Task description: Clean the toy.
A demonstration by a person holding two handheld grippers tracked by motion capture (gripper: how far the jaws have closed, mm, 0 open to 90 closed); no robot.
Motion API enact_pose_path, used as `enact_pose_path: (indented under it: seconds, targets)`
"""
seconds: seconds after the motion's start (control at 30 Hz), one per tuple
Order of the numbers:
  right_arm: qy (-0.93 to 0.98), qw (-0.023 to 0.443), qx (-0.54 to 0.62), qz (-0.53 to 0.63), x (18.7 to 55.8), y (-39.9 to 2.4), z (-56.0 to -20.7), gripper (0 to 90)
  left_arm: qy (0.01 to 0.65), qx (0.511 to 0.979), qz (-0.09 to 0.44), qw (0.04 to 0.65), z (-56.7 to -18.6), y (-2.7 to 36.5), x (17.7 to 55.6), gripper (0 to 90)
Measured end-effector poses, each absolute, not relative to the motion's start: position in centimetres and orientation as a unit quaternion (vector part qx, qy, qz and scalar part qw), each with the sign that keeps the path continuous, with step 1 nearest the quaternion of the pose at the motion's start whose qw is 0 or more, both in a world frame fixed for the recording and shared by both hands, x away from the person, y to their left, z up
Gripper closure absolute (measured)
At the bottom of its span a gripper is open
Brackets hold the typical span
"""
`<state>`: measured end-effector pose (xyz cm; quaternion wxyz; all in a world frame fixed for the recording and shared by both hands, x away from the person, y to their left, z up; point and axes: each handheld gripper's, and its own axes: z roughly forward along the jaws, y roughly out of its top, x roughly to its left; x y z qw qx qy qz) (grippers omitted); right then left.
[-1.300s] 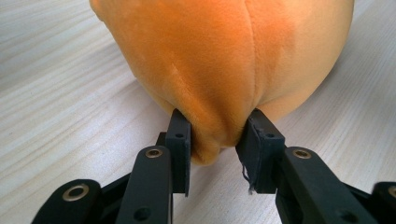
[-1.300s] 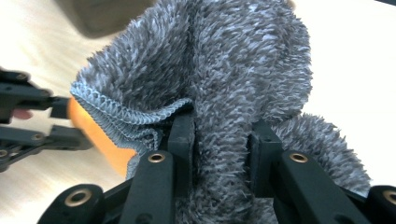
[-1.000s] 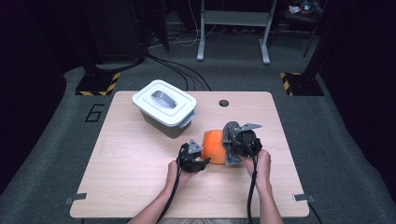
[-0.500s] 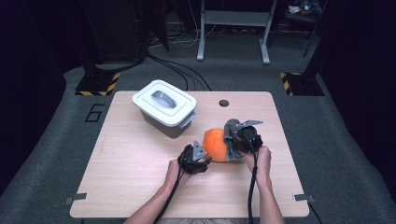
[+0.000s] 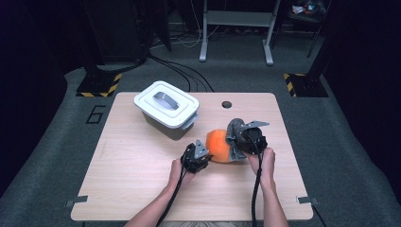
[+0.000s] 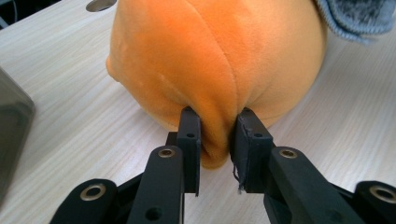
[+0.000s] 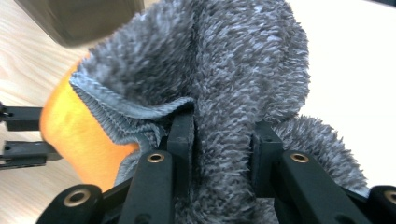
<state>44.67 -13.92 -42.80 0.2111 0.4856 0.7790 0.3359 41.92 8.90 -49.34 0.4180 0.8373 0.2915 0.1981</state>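
The left gripper (image 6: 216, 140), its jaws having just closed, is pinching a fold of the orange plush (image 6: 219, 56) while the right gripper (image 7: 224, 140) is clamping the grey cloth (image 7: 224, 60).

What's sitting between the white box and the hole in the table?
Nothing: in the high view, bare wood runs from the box to the hole.

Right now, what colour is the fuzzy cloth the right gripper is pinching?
Grey, a shaggy grey cloth draped over the orange plush; the right gripper view shows it best.
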Motion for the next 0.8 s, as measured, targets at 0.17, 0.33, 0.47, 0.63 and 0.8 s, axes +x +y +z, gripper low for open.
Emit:
enact_pose_path:
  seconds: [0.17,0.33,0.47,0.63,0.8]
  targets:
    - [0.783,0.213,0.465,0.353,43.7,-13.3,-40.9,66.9,0.306,0.833,0.176,0.425,-48.1,8.9,41.7,75.3]
    - [0.797,0.205,0.435,0.365,43.2,-11.5,-39.8,66.7,0.294,0.837,0.179,0.425,-47.7,8.5,41.2,75.0]
    - [0.811,0.19,0.424,0.355,43.9,-9.7,-40.6,66.0,0.282,0.843,0.179,0.422,-47.6,8.3,40.9,75.0]
    - [0.816,0.2,0.418,0.346,44.3,-8.8,-42.1,64.9,0.288,0.844,0.175,0.416,-48.0,8.4,41.1,74.8]
    - [0.823,0.197,0.415,0.335,44.5,-8.5,-42.6,61.8,0.288,0.844,0.179,0.415,-48.3,8.4,41.1,74.7]
